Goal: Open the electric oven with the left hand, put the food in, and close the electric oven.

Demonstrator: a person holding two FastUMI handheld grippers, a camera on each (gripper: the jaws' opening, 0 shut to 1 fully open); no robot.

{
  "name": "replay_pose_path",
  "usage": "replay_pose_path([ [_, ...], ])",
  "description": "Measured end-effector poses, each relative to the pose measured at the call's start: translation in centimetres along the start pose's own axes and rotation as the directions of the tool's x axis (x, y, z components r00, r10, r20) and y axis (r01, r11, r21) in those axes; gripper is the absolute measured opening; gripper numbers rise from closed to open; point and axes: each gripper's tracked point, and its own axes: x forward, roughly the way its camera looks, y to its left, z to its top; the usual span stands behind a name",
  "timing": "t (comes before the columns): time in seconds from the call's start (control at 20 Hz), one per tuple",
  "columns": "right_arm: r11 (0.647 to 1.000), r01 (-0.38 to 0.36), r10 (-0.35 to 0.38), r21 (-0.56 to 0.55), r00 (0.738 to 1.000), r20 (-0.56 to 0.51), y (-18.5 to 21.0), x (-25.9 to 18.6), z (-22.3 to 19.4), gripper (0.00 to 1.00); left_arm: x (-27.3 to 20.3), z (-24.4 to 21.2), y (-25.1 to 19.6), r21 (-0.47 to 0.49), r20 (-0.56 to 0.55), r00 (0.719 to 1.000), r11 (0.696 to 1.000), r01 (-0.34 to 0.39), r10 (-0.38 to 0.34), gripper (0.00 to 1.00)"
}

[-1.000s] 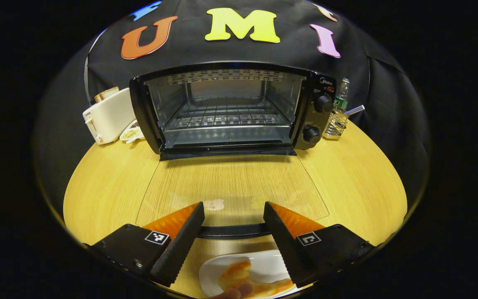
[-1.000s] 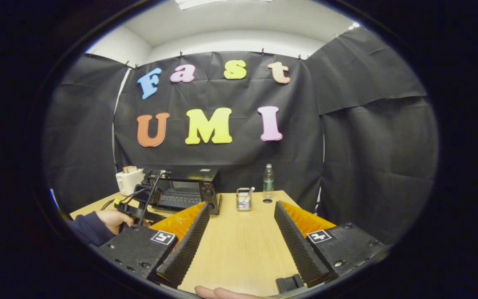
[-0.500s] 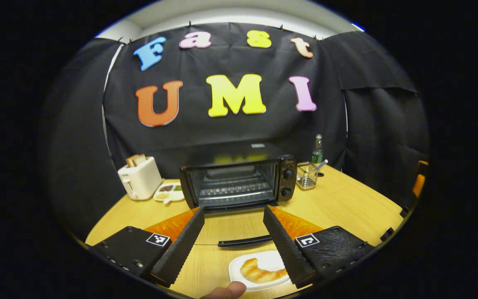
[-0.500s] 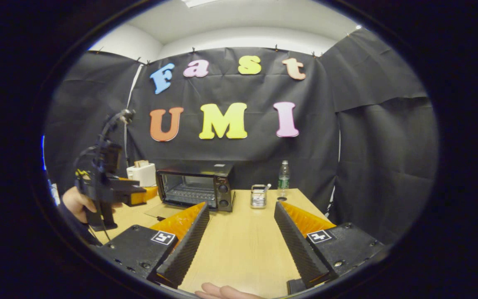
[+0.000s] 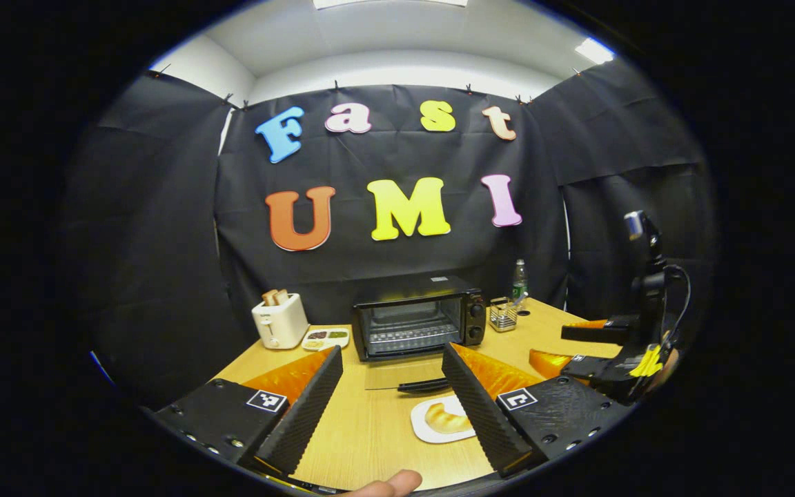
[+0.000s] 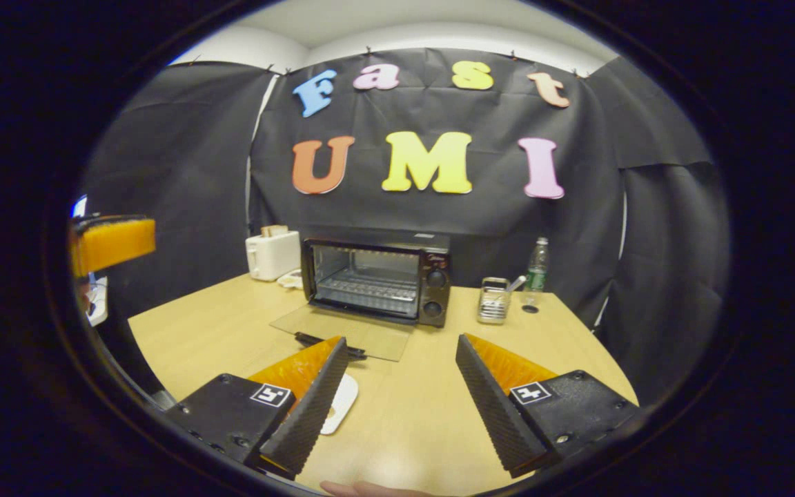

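Toaster oven (image 5: 419,319) at the table's (image 6: 218,324) far side, glass door (image 6: 349,332) dropped flat for loading, croissant plate (image 5: 439,419) just before the door, left gripper (image 5: 392,397) and right gripper (image 6: 401,386) spread wide, empty.

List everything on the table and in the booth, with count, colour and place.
oven: one, black, back middle of table, door folded down open
plate: one, white, in front of the oven door, holding a croissant
croissant: one, golden, on the plate
toaster: one, white, left of oven, bread in slots
divided dish: one, white, between toaster and oven
wire basket: one, metal, right of oven
bottle: one, clear, behind basket
table: one, light wood
left gripper: open, empty
right gripper: open, empty
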Motion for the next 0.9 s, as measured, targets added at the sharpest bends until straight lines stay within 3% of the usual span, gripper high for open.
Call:
replay_pose_path([
  [0.2, 0.985, -0.166, 0.162, -0.039, 0.983, -0.091, 4.9, 4.1, -4.2, 1.00, -3.0, -0.3, 2.3, -0.022, 0.032, 0.998, 0.998, -0.050, 0.051, 0.95],
  [0.45, 0.958, -0.286, 0.277, -0.009, 0.934, -0.227, 9.1, 6.3, -8.6, 0.93, -4.1, -0.6, 3.7, -0.019, 0.026, 0.998, 0.998, -0.060, 0.060, 0.95],
  [0.75, 0.940, -0.340, 0.323, 0.003, 0.890, -0.321, 11.6, 7.5, -10.8, 0.79, -3.8, -1.7, 6.4, -0.073, -0.012, 0.992, 0.989, -0.126, 0.125, 0.95],
  [0.9, 0.947, -0.322, 0.292, -0.019, 0.881, -0.372, 11.6, 7.8, -11.9, 0.73, -4.0, -1.9, 7.0, -0.095, -0.020, 0.990, 0.985, -0.141, 0.140, 0.95],
])
